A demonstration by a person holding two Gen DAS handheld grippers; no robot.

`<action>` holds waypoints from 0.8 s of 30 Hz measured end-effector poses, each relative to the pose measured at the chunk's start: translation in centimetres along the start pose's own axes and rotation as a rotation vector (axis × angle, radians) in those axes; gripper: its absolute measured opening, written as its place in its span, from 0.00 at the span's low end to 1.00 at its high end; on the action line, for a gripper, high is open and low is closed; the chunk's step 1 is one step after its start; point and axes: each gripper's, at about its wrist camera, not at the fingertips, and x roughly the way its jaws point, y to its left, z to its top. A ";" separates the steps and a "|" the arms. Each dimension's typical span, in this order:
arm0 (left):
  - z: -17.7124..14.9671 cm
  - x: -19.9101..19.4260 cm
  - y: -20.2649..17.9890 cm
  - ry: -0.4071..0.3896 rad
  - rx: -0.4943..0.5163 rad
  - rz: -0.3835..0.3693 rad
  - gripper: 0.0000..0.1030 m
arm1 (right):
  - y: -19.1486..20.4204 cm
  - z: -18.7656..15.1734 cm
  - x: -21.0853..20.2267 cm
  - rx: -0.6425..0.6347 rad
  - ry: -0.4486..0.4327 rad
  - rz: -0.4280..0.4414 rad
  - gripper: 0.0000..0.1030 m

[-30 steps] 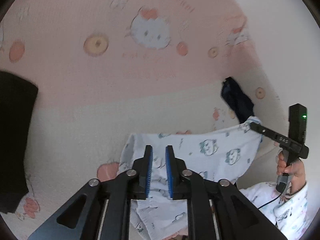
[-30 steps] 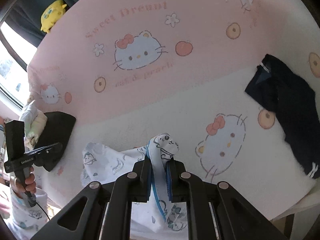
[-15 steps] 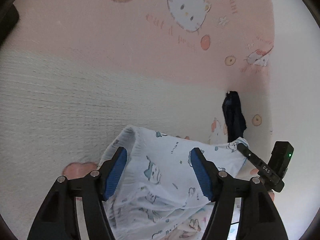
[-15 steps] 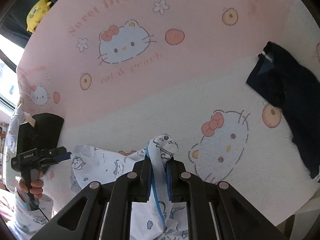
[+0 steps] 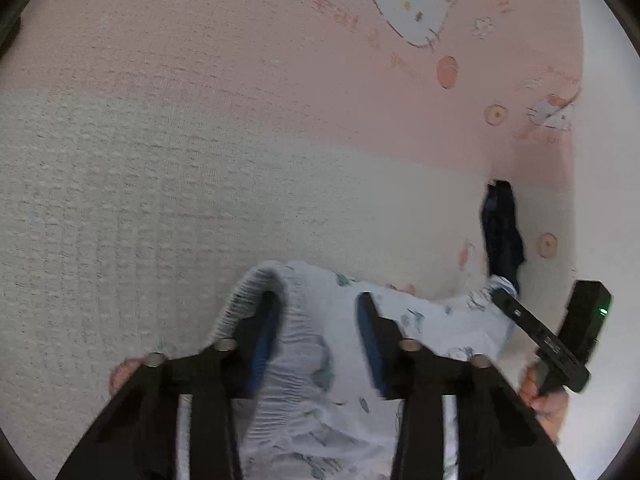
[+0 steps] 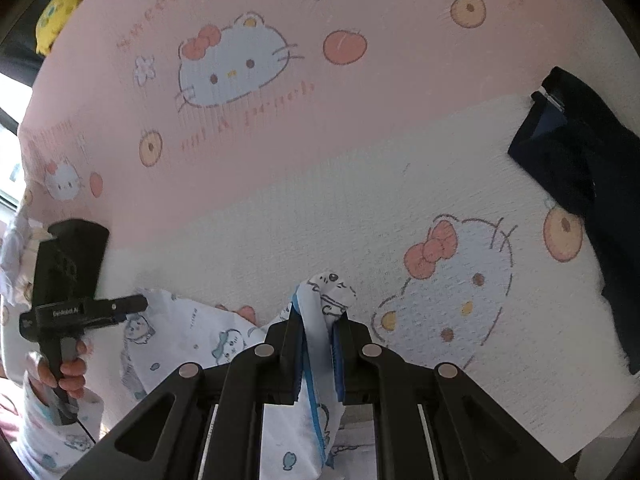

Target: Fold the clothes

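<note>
Right gripper (image 6: 316, 344) clamped tight on bunched corner of white printed garment (image 6: 224, 340). Left gripper (image 5: 316, 340) just closing, jaws apart, elastic waistband (image 5: 256, 292) between them, pads not pressing. Garment stretched between both, near edge of pink-and-white blanket (image 6: 320, 208). Dark clothing (image 6: 584, 176) far right.

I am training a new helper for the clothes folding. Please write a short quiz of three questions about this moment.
1. True or false: the right gripper is shut on the white printed garment.
2. What lies between the fingers of the left gripper?
3. The dark garment is: A) held, B) lying apart on the blanket, C) under the white one.

Key: 1 true. 2 the garment's gathered edge; its jaws have just been closing. 3 B.
</note>
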 end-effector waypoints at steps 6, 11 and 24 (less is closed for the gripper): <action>-0.5 -1.5 -0.7 -0.150 0.034 0.058 0.13 | 0.2 0.5 0.1 -0.025 -0.013 -0.065 0.10; 0.1 -3.6 -2.2 -0.248 0.124 0.110 0.09 | 0.6 2.0 -1.2 -0.043 -0.101 -0.070 0.10; 4.7 -6.2 0.0 -0.337 -0.002 0.020 0.09 | 2.3 9.5 2.8 -0.134 -0.149 -0.095 0.10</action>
